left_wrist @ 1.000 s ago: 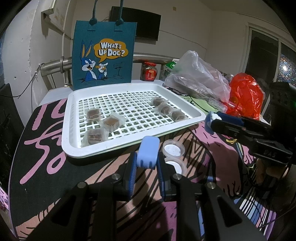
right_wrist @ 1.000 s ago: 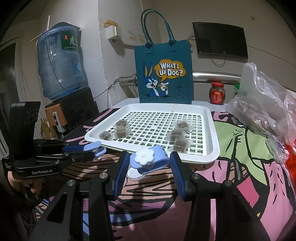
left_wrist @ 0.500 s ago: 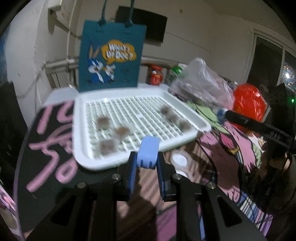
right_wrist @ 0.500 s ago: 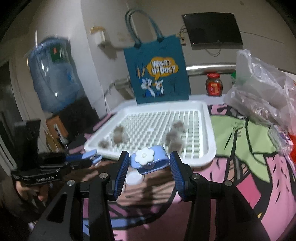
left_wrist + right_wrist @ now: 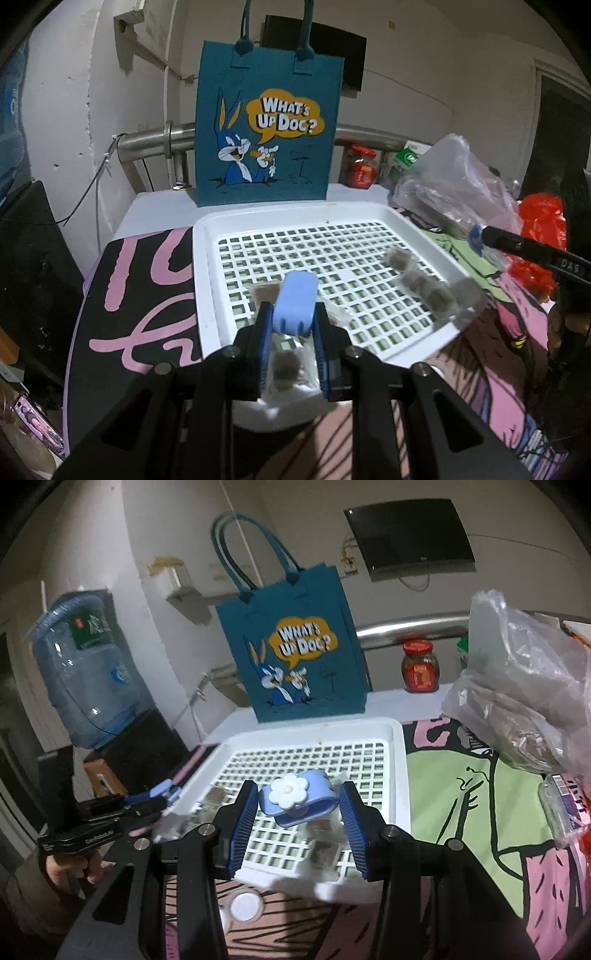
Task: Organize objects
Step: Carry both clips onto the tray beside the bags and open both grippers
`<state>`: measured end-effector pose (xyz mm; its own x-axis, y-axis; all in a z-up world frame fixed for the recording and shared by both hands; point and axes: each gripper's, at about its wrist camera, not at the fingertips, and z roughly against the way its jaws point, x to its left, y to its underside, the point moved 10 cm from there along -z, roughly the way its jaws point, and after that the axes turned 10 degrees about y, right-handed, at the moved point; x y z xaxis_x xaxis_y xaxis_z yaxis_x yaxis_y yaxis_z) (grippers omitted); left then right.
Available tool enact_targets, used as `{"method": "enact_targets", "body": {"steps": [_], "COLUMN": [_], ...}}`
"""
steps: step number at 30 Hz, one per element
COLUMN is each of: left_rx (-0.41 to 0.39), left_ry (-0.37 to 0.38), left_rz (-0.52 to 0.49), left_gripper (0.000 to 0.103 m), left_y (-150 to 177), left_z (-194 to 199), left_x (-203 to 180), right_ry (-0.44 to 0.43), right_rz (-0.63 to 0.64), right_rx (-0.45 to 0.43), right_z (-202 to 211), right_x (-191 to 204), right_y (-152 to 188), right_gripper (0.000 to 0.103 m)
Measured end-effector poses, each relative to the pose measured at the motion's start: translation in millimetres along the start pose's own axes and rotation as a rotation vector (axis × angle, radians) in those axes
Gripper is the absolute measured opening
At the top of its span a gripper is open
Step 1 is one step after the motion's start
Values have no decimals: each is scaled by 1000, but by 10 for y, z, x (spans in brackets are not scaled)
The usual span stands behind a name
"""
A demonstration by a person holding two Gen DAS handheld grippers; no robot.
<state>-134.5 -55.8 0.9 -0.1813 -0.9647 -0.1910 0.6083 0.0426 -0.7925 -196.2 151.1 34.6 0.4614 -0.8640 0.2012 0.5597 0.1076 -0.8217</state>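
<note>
We see from two fisheye cameras, each looking forward and downward along its own gripper's fingers, close over the near edge of the white tray [image 5: 207, 280]. The left wrist view faces it from the left, the right wrist view [image 5: 400, 775] from the right. Both share the tray and the blue bag [image 5: 266, 133] [image 5: 295, 653] behind it.

My left hand-held gripper [image 5: 295, 325] is pinched narrow on a blue clip [image 5: 296, 306], and my right hand-held gripper [image 5: 297, 812] is clamped wider on a flower-topped blue clip [image 5: 299, 801], both pointing downward.
</note>
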Motion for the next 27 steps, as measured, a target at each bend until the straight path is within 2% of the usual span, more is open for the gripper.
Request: {"method": "enact_targets", "body": {"steps": [6,20,22,23,27], "left_rx": [47,104,127,129,110], "left_ry": [-22,-42,-48,-56,-46], "left_rz": [14,24,22,20,13], "left_gripper": [20,22,36,50,58], "left_y": [86,194,219,220,183], "left_z": [-209,-402,-435,-433,-375], "left_x": [76,143,144,145,96], "right_ry": [99,182,186,187,187], "right_rz": [47,99,93,89,80], "right_rx": [72,150,151,158,142], "right_z": [-407,-743,-729,-733,-646], "right_x": [-146,-294,-300,-302,-280], "right_y": [153,388,387,394,372], "right_gripper": [45,45,46,48,61]}}
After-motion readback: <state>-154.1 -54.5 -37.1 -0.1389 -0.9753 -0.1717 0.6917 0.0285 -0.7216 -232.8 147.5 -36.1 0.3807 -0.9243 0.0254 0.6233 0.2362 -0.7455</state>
